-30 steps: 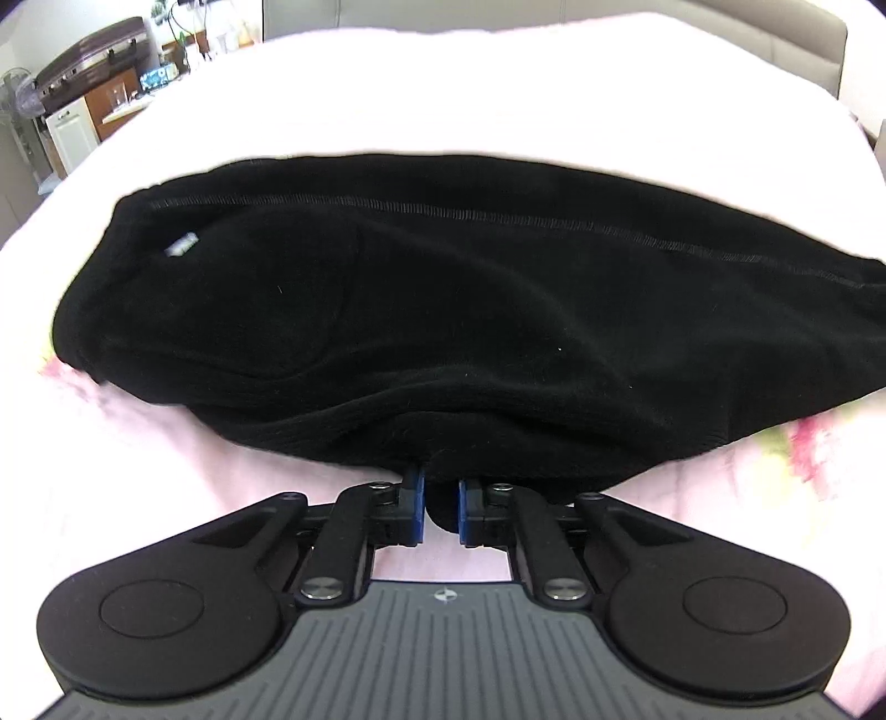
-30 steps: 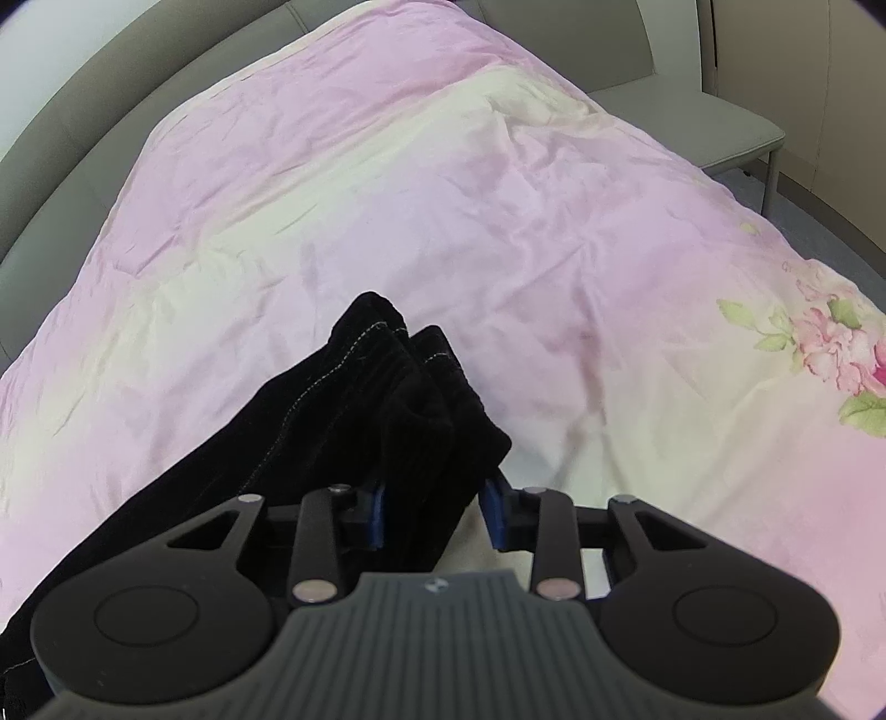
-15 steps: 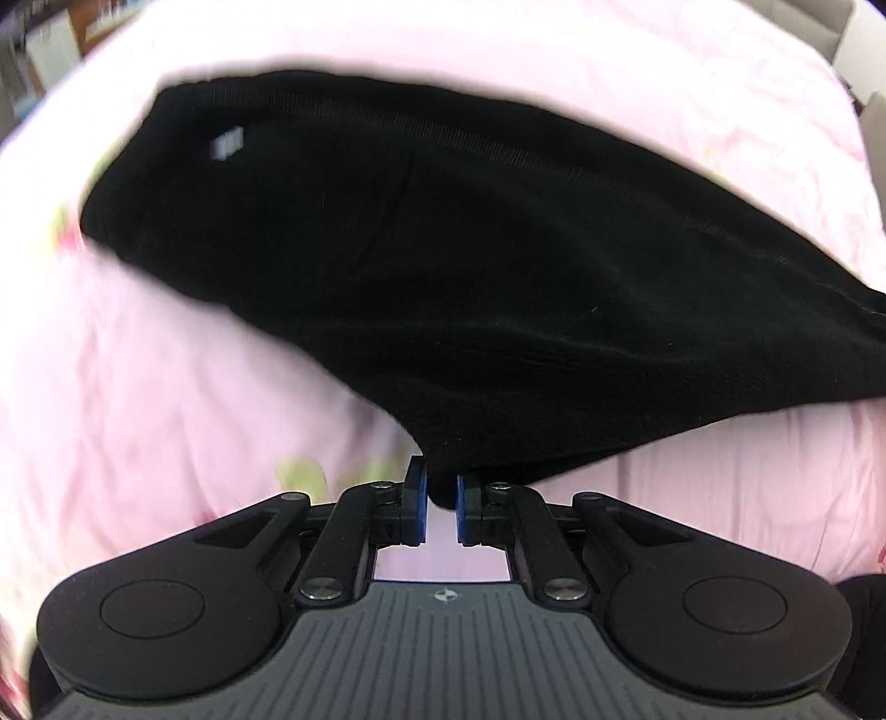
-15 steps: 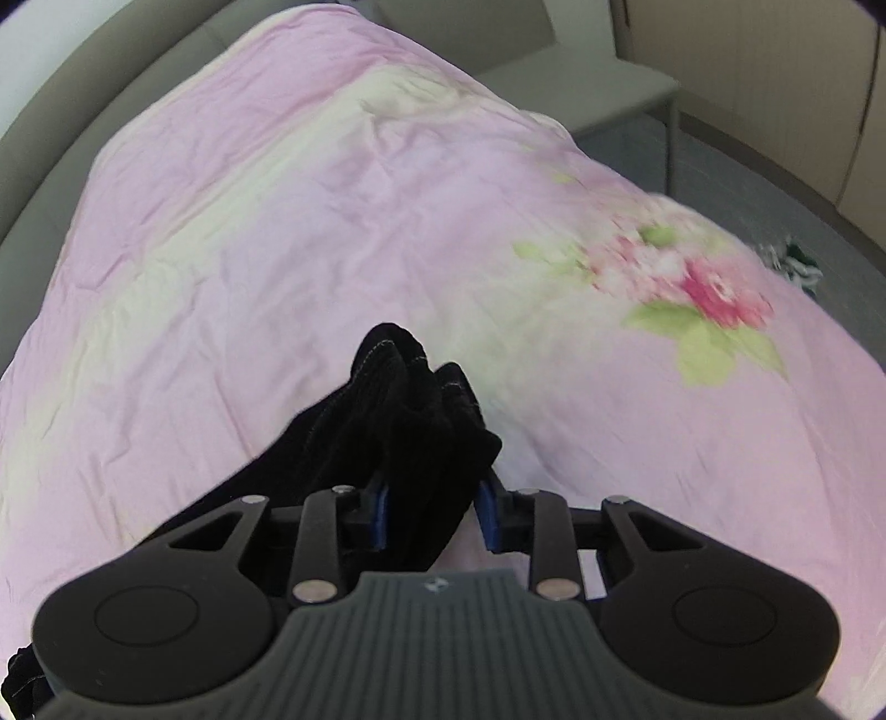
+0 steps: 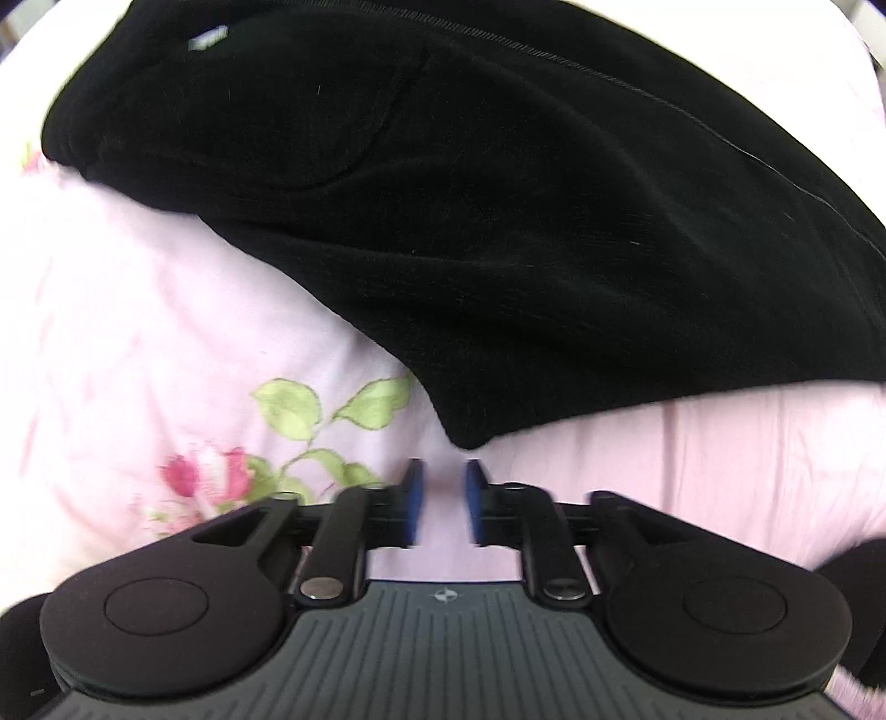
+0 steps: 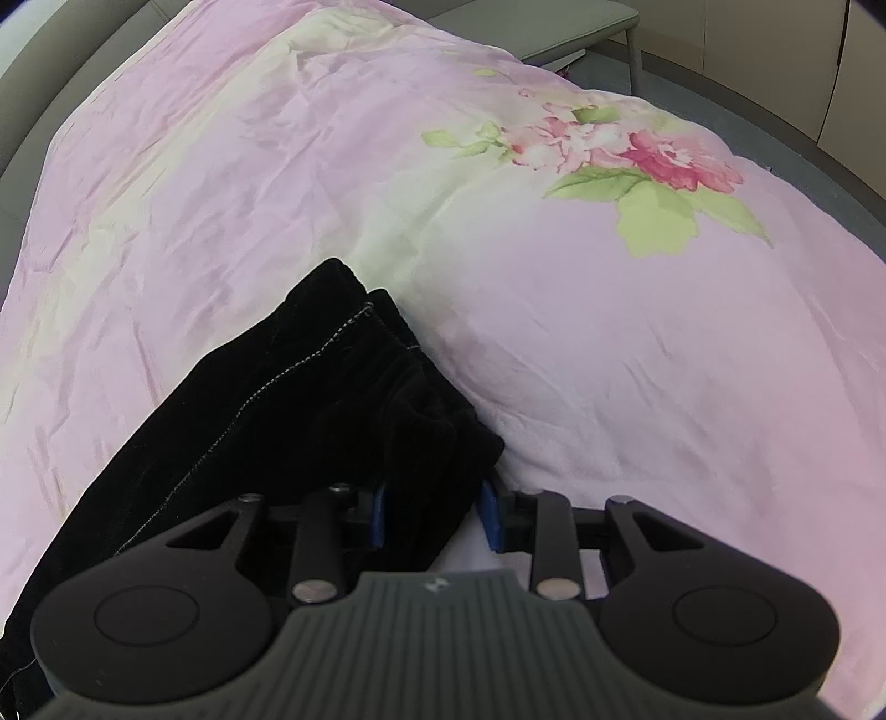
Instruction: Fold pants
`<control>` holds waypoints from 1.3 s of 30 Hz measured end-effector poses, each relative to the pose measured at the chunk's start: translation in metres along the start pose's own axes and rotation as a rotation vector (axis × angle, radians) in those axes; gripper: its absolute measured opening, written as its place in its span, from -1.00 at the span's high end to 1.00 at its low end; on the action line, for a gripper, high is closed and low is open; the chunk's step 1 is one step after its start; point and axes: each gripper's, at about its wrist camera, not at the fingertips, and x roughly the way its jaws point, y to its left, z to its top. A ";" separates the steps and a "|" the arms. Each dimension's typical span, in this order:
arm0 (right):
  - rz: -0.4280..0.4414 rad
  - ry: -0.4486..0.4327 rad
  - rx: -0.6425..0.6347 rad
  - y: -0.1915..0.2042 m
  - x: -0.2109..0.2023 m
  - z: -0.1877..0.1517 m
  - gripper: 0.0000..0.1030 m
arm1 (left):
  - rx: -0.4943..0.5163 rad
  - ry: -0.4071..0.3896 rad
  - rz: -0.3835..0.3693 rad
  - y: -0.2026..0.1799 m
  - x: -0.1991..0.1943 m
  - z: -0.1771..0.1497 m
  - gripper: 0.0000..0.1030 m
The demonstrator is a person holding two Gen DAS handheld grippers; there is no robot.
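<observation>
Black pants (image 5: 526, 221) lie on a pink floral quilt (image 6: 554, 332). The left gripper (image 5: 443, 498) has just been opening, nothing between its jaws; the right gripper (image 6: 434, 512) is clamped on the pants.

I count one pair of black pants (image 5: 498, 221) on one bed with one pink floral cover (image 6: 554, 332), two hand-held grippers, left hand-held gripper (image 5: 444, 501) and right hand-held gripper (image 6: 433, 515), and one grey chair (image 6: 581, 27).
</observation>
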 end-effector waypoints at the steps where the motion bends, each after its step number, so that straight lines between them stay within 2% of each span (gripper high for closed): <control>1: 0.005 -0.009 -0.011 0.001 -0.004 -0.001 0.46 | 0.024 -0.015 0.001 -0.002 -0.008 -0.001 0.41; 5: 0.019 -0.053 -0.082 0.011 -0.023 -0.004 0.46 | 0.078 -0.093 -0.043 -0.008 -0.038 0.002 0.38; 9: 0.043 -0.105 -0.155 0.025 -0.047 -0.006 0.46 | 0.161 -0.218 -0.067 -0.039 -0.061 0.004 0.38; 11: 0.060 -0.142 -0.203 0.037 -0.064 -0.008 0.46 | 0.201 -0.255 -0.065 -0.052 -0.059 0.013 0.38; 16: 0.120 -0.213 -0.302 0.073 -0.105 -0.014 0.47 | 0.303 -0.340 -0.136 -0.096 -0.043 0.032 0.38; 21: 0.170 -0.259 -0.414 0.125 -0.140 -0.032 0.48 | 0.373 -0.365 -0.195 -0.144 -0.009 0.046 0.38; 23: 0.189 -0.268 -0.461 0.148 -0.151 -0.043 0.48 | 0.377 -0.334 -0.213 -0.158 0.004 0.049 0.38; 24: 0.199 -0.269 -0.483 0.160 -0.155 -0.048 0.49 | 0.383 -0.308 -0.222 -0.174 -0.007 0.042 0.38; 26: 0.213 -0.272 -0.533 0.183 -0.161 -0.062 0.49 | 0.396 -0.247 -0.205 -0.177 0.015 0.043 0.38; 28: 0.237 -0.261 -0.581 0.209 -0.165 -0.079 0.50 | 0.408 -0.236 -0.207 -0.175 0.026 0.044 0.38; 30: 0.264 -0.242 -0.624 0.232 -0.165 -0.096 0.50 | 0.374 -0.248 -0.244 -0.167 0.018 0.048 0.38; 34: 0.299 -0.190 -0.740 0.279 -0.153 -0.140 0.50 | 0.268 -0.315 -0.318 -0.128 -0.011 0.061 0.38; 39: 0.293 -0.114 -0.916 0.331 -0.116 -0.210 0.51 | 0.209 -0.347 -0.227 -0.085 -0.026 0.073 0.38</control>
